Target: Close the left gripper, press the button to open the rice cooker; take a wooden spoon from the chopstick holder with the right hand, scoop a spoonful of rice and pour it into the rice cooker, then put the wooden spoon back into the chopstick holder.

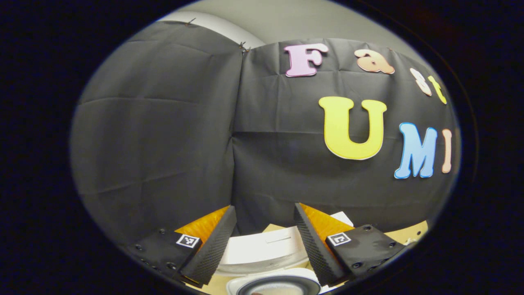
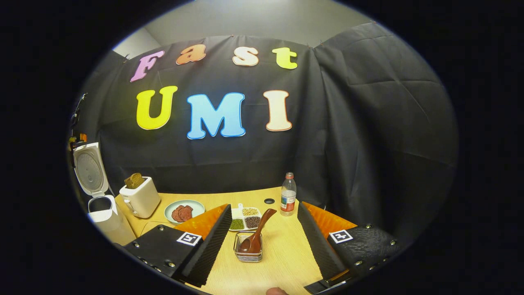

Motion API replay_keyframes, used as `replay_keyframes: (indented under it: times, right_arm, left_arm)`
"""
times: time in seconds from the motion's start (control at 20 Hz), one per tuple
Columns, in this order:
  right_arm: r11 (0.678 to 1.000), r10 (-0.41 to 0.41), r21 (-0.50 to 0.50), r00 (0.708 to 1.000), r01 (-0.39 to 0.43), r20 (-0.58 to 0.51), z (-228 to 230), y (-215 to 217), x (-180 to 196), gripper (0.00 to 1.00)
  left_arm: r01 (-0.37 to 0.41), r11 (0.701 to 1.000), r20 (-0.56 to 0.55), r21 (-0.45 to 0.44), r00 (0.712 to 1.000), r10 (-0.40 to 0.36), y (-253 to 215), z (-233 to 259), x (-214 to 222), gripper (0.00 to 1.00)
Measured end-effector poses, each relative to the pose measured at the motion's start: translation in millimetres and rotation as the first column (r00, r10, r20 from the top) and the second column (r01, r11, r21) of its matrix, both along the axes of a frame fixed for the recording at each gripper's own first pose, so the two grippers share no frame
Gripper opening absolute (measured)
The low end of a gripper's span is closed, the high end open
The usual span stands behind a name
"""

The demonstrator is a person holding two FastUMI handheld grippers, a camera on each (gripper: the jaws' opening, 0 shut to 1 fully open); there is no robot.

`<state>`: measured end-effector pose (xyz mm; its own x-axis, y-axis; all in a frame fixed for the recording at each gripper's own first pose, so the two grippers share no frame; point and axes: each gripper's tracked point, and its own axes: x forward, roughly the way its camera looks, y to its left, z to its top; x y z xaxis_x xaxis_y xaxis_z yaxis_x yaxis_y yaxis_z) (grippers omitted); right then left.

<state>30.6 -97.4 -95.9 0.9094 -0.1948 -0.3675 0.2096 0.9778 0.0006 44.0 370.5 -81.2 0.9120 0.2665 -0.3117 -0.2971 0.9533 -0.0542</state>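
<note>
The right tongs (image 2: 264, 246) stand spread wide and hold nothing. Straight ahead of them, centred between the two fingers in the right gripper view, sits the chopstick holder (image 2: 248, 250), a small wire basket on the desk (image 2: 282, 254). The wooden spoon (image 2: 256, 233) rests in it with its bowl down in the basket and its handle slanting up and away from the tongs, leaning toward the right of the holder. That tilt is what the pick turns on: the handle's long axis runs away from the fingers, not across them, so the tongs would probably have to come in from above or turn to pinch across it. The right hand looks much the nearer to the holder.

Just behind the holder lies a divided dish of grains (image 2: 246, 218); which compartment holds the rice I cannot tell. Beyond it, to the holder's right, a water bottle (image 2: 288, 195) stands upright. Far to the holder's left sit a plate (image 2: 184, 211), then a toaster (image 2: 140, 196), and at the edge the rice cooker (image 2: 100, 207), its lid (image 2: 90, 168) already raised.

The left tongs (image 1: 265, 239) are also spread and empty, hovering over the white cooker body (image 1: 262, 250) in the left gripper view.
</note>
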Motion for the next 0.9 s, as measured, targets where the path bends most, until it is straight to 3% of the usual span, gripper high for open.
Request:
replay_keyframes:
  times: [0.3, 0.35, 0.5, 0.7, 0.9]
  right_arm:
    - [0.999, 0.046, 0.009, 0.999, -0.046, 0.004, 0.3, 2.5, 11.0, 0.98]
    - [0.998, 0.055, 0.016, 0.998, -0.055, 0.004, -1.7, 3.7, 13.2, 0.98]
    - [0.996, 0.087, 0.023, 0.996, -0.088, 0.006, -3.7, 8.7, 20.7, 0.98]
    - [0.992, 0.123, 0.03, 0.992, -0.123, 0.019, -3.0, 11.8, 28.8, 0.98]
    - [0.988, 0.15, 0.043, 0.988, -0.151, 0.023, -3.1, 12.8, 37.2, 0.98]
  left_arm:
    - [0.004, 0.999, -0.004, 0.052, 1.0, -0.004, -2.3, 1.7, -8.9, 0.98]
    - [0.002, 0.999, 0.0, 0.046, 1.0, -0.002, -4.1, 3.3, -10.5, 0.92]
    - [0.005, 0.999, -0.004, 0.045, 1.0, -0.005, -14.2, 1.6, -25.3, 0.95]
    - [0.02, 0.999, -0.005, 0.043, 1.0, -0.02, -28.5, -1.9, -41.3, 0.92]
    - [0.038, 0.999, -0.007, 0.031, 0.999, -0.037, -41.2, -6.8, -57.4, 0.98]
